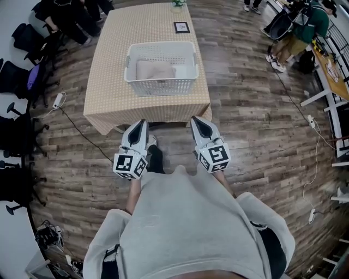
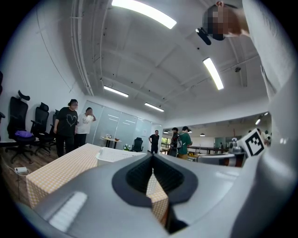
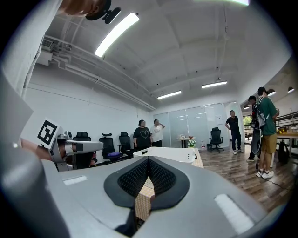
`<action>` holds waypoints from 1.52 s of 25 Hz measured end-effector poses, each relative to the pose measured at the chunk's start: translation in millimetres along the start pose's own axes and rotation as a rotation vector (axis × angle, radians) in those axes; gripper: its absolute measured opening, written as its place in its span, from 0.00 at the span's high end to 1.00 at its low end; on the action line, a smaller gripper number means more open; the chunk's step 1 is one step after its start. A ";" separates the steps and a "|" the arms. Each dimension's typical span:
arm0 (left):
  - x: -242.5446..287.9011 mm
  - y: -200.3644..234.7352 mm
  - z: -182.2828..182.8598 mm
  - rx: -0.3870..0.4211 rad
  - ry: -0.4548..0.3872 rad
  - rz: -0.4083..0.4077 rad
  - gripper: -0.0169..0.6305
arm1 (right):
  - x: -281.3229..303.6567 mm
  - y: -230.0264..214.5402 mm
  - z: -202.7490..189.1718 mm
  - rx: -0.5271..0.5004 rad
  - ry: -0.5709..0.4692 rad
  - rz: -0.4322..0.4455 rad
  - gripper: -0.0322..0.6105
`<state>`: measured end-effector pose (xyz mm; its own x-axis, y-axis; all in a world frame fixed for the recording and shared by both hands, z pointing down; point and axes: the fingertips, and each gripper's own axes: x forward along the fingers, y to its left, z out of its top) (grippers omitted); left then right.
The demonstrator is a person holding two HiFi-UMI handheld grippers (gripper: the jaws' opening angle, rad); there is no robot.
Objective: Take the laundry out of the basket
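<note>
A white laundry basket (image 1: 160,82) stands on a table with a beige checked cloth (image 1: 109,76). Folded pale pink laundry (image 1: 154,70) lies inside it. Both grippers hang side by side in front of the person, short of the table's near edge and apart from the basket. My left gripper (image 1: 142,124) is shut with nothing between its jaws, and so is my right gripper (image 1: 196,122). The left gripper view shows its jaws meeting over the tablecloth, the basket (image 2: 114,155) beyond. In the right gripper view the basket (image 3: 170,153) stands past the shut jaws.
A small framed picture (image 1: 181,26) and a plant (image 1: 178,4) sit at the table's far end. Office chairs (image 1: 22,82) line the left side, with a cable (image 1: 76,128) across the wood floor. People (image 1: 302,27) stand by a desk at the top right.
</note>
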<state>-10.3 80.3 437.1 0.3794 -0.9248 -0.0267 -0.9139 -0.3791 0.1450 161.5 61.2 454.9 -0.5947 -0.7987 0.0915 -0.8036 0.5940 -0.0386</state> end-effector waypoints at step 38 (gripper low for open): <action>248.7 263.3 49.3 -0.005 0.021 -0.113 0.96 | 305.5 -87.4 66.9 -0.019 0.015 -0.236 0.95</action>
<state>-163.7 -251.1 419.9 0.4827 -0.8755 -0.0220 -0.8646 -0.4804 0.1470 48.5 -241.2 419.7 -0.3900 -0.9142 0.1101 -0.9196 0.3928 0.0046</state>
